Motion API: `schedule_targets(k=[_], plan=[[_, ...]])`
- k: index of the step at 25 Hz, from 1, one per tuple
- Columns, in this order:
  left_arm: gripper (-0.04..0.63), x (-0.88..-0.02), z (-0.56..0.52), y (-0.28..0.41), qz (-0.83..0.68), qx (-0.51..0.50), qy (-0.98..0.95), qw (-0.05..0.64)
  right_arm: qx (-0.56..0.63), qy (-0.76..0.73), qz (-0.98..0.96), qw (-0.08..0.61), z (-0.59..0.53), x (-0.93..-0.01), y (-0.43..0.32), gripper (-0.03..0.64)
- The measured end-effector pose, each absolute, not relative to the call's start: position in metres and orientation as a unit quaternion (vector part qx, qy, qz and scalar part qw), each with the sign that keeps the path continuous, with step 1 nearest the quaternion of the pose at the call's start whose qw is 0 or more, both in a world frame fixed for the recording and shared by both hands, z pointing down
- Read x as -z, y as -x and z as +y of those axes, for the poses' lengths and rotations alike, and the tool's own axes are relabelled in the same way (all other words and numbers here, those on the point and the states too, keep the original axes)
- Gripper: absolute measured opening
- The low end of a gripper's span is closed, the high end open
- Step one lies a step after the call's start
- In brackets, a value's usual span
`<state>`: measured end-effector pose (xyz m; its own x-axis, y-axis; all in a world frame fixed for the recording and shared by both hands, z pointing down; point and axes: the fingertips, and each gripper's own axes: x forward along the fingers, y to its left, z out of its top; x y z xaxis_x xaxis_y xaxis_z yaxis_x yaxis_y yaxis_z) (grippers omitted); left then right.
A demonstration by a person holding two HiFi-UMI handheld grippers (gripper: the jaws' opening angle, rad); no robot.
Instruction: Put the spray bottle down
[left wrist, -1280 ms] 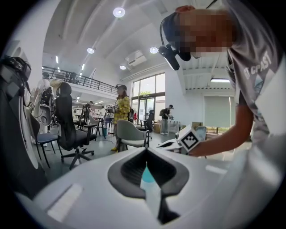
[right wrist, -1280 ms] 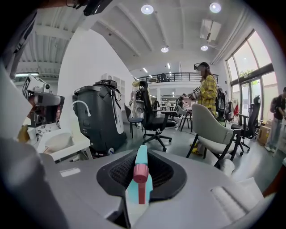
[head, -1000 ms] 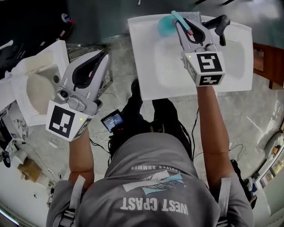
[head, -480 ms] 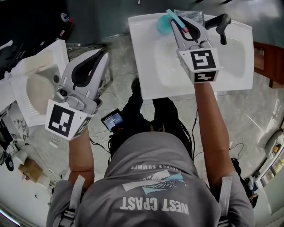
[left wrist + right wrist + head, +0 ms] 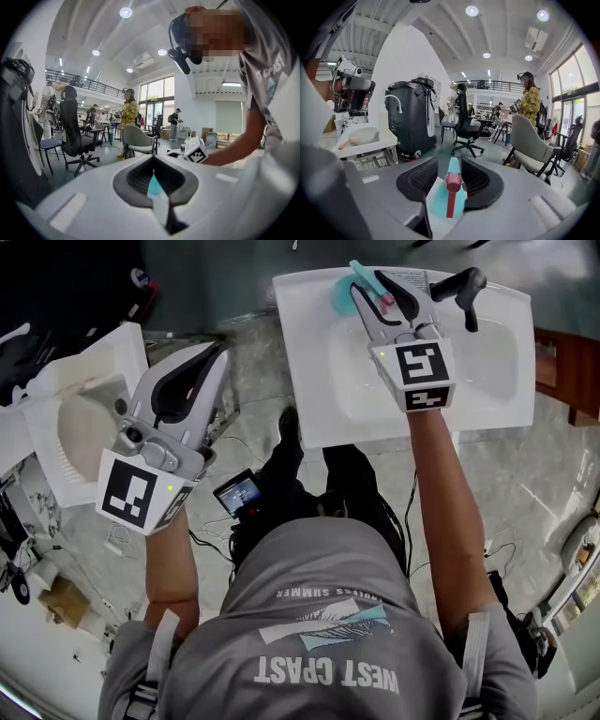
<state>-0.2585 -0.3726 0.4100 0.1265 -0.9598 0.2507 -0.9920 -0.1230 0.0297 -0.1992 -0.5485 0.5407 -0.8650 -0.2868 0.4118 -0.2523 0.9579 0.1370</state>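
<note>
Right gripper [image 5: 375, 279] jaws have just been opening and stand clear of the bottle [image 5: 343, 294] between them, at the sink's [image 5: 300, 352] back rim. Left gripper [image 5: 217, 354] closed, empty. Bottle looks light, slick, tippy; grip the neck.

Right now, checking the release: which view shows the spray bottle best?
Right gripper view: the spray bottle sits close between jaws that just opened. Head view shows only a teal part beside the right tool; left gripper view shows none.

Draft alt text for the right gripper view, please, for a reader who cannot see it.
A teal spray bottle with a pink nozzle sits between the right tongs, whose jaws have just been opening; office chairs stand behind.
</note>
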Motion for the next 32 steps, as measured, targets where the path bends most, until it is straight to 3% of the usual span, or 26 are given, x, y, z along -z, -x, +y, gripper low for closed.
schedule_targets(k=[8, 12, 16, 19, 32], plan=[[0.002, -0.397, -0.368, 0.258, -0.653, -0.081, -0.748, 0.084, 0.055, -0.166, -0.964, 0.198, -0.55, -0.515, 0.193, 0.275], [0.002, -0.384, -0.362, 0.26, -0.652, -0.077, -0.751, 0.075, 0.069, -0.187, -0.964, 0.177, -0.547, -0.48, 0.185, 0.273], [0.002, -0.37, -0.357, 0.259, -0.649, -0.074, -0.755, 0.062, 0.068, -0.202, -0.967, 0.141, -0.534, -0.431, 0.17, 0.179], [0.002, -0.356, -0.355, 0.255, -0.645, -0.071, -0.759, 0.051, 0.072, -0.203, -0.97, 0.115, -0.52, -0.391, 0.152, 0.011], [0.002, -0.294, -0.331, 0.211, -0.618, -0.056, -0.785, -0.005, 0.0, -0.174, -0.978, 0.111, -0.437, -0.298, 0.058, -0.002]])
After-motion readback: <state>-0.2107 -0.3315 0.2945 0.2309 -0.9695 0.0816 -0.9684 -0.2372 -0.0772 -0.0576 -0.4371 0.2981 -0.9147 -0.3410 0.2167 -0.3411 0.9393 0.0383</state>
